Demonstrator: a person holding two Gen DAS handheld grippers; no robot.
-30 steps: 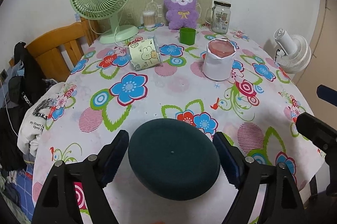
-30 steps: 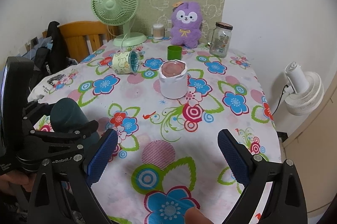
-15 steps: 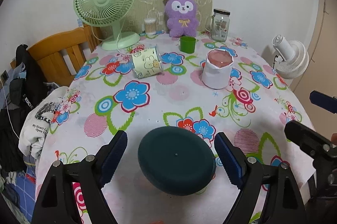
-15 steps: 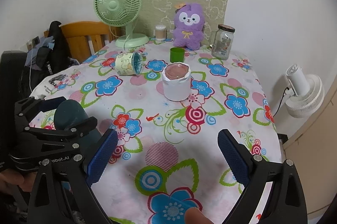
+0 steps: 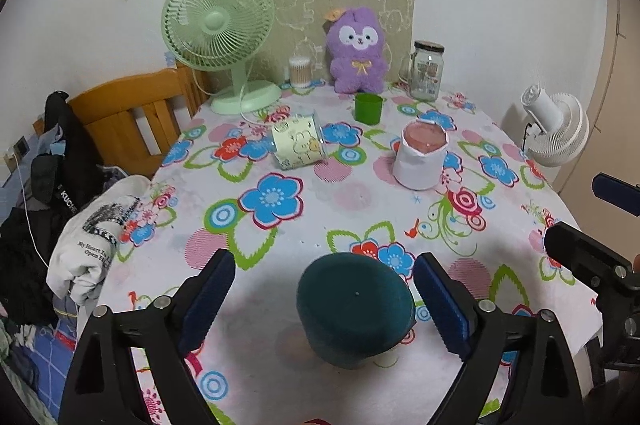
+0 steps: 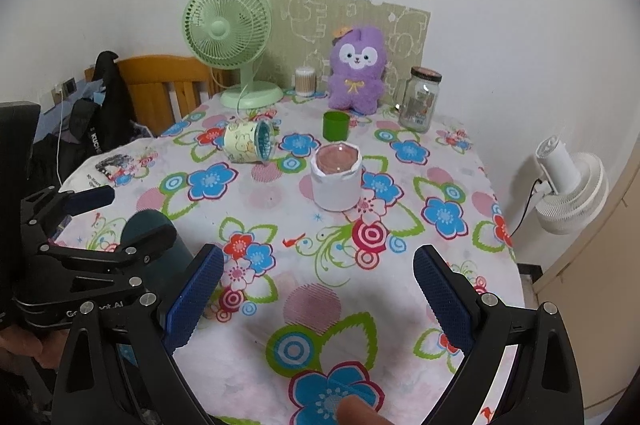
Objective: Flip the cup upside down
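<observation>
A dark teal cup (image 5: 355, 307) stands upside down on the flowered tablecloth, its flat bottom up. My left gripper (image 5: 325, 299) is open, its blue pads on either side of the cup and apart from it. In the right wrist view the cup (image 6: 160, 249) sits at the left, partly hidden behind the left gripper's black frame. My right gripper (image 6: 318, 293) is open and empty above the tablecloth, to the right of the cup.
A yellow cartoon cup (image 5: 298, 143) lies on its side. A white paper-wrapped cup (image 5: 420, 159), a green cup (image 5: 369, 108), a glass jar (image 5: 427, 70), a purple plush (image 5: 356, 51) and a green fan (image 5: 224, 33) stand farther back. A wooden chair (image 5: 132, 117) with clothes is left.
My left gripper has pulled back and up from the teal cup, which stays upside down on the table. The right gripper has drawn back slightly.
</observation>
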